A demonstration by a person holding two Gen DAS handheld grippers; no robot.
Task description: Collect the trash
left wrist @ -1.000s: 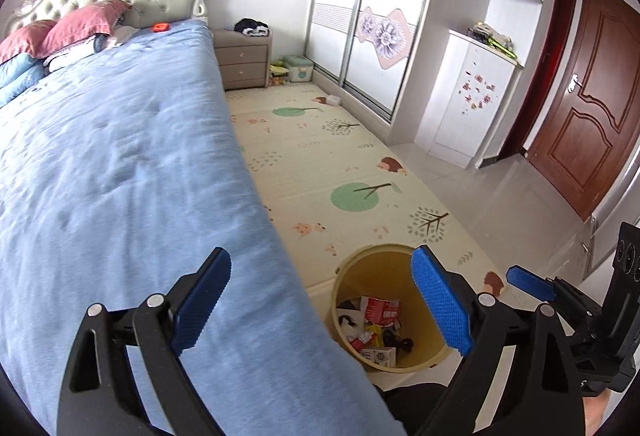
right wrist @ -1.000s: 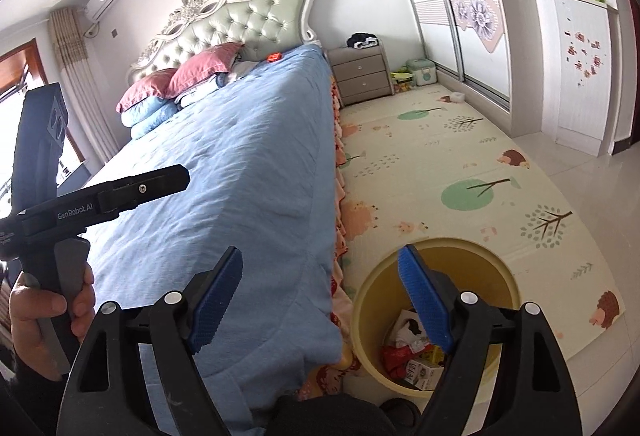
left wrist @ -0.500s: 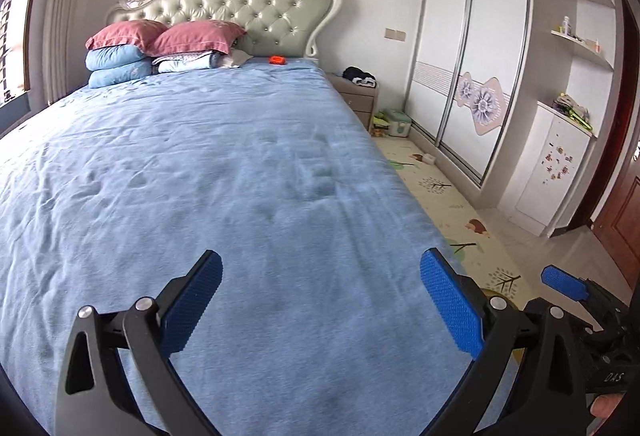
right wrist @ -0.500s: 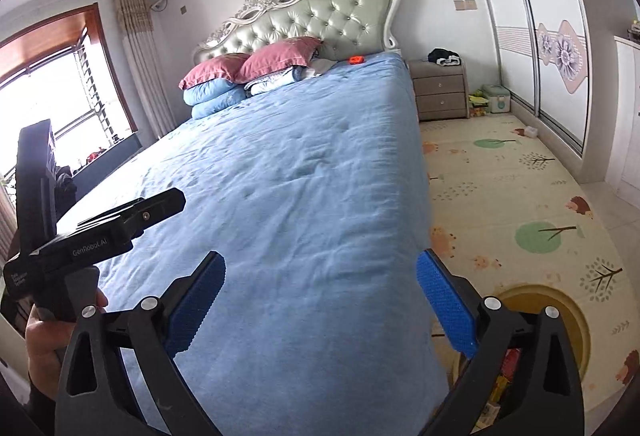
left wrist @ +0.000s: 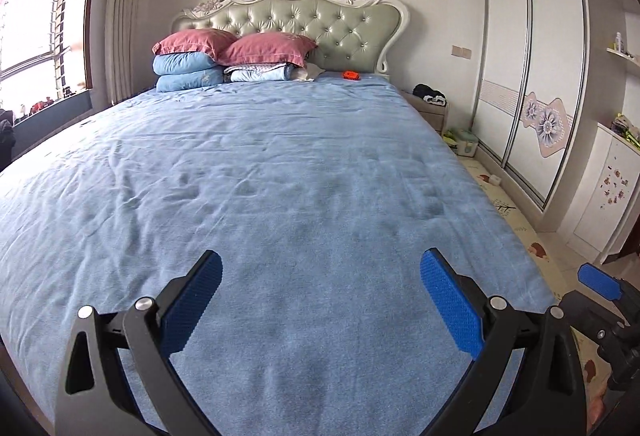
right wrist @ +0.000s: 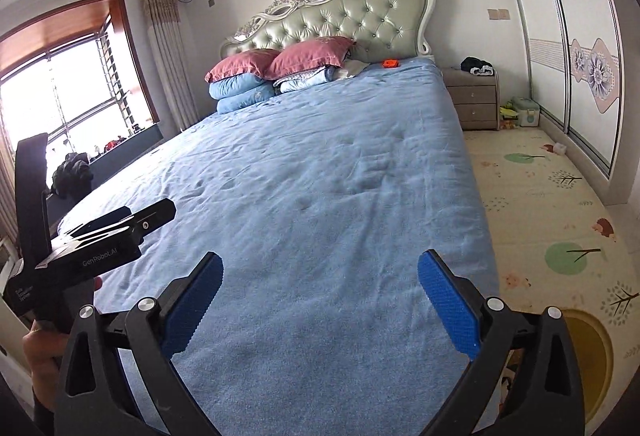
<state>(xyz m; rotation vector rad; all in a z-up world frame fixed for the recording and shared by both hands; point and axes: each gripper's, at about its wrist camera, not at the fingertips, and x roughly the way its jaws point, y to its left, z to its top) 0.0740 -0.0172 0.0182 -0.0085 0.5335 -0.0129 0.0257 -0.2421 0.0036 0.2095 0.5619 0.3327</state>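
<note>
From my left gripper (left wrist: pixel 320 296) I see both blue-padded jaws spread wide with nothing between them, hanging over the near end of the bed (left wrist: pixel 280 175). My right gripper (right wrist: pixel 320 296) is the same: jaws wide apart, gripping nothing, blue bedspread filling the gap between them.

Just outside the right jaw of the right gripper, low on the floor, sits the yellow trash bin (right wrist: pixel 596 352). The jaw arm covers most of it and I cannot make out what is inside. In the left wrist view the bin is hidden altogether; only one blue pad of the other gripper pokes in beyond the right jaw.

Left of the right gripper's left jaw, the body of the left gripper is cut off by the frame edge, with part of my hand (right wrist: pixel 38 360) under it.

Beyond the right jaws lies the patterned play mat (right wrist: pixel 552 203), partly cut off by the bed's edge.

Far ahead between the jaws, a small orange object (left wrist: pixel 351 75) rests on the bedspread near the headboard; it is too small to identify. Beside it, further left, are stacked pillows (left wrist: pixel 224 55).
</note>
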